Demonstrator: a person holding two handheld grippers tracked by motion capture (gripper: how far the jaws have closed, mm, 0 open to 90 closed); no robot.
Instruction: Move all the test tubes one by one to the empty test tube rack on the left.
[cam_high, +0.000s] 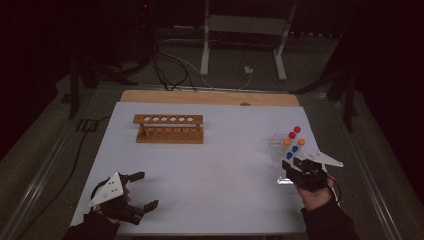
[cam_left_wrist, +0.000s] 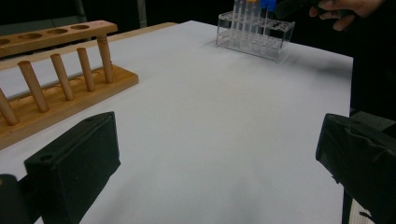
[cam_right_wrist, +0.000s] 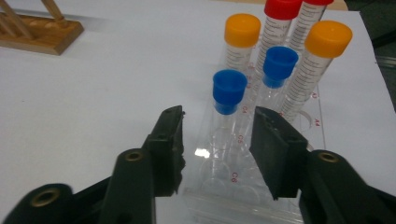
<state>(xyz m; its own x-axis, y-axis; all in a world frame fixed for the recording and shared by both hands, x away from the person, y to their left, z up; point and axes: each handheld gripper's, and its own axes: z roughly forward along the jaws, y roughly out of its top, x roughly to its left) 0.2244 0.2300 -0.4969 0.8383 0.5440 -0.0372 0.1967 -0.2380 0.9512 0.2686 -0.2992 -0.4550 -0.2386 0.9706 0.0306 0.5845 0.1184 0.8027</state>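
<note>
the blue-capped tube (cam_right_wrist: 229, 100) stands in the clear rack (cam_right_wrist: 303, 205) near the right edge of the bench (cam_high: 210, 165), right in front of the right claw (cam_right_wrist: 217, 140). the right claw's two jaws are partly apart, with a gap between them, and they do not touch the tube or anything else. the tube sits just past the jaw tips, in the nearest filled spot of the rack. behind it stand another blue tube (cam_right_wrist: 279, 70), two orange tubes (cam_right_wrist: 242, 42) and two red tubes (cam_right_wrist: 280, 23).

the right gripper view shows the small letters on the rack and the marks on the tubes. the high view shows them as tiny coloured dots only, and it is dark there. the red tubes are cut off at the top of the right gripper view.

the left claw (cam_high: 145, 190) rests near the front left edge of the bench, its jaws wide apart and empty. lots of bare white bench lies between the two claws. the wooden rack (cam_high: 169, 128) stands far back on the left, its holes empty. in the left gripper view it is cut off at the left edge.
</note>
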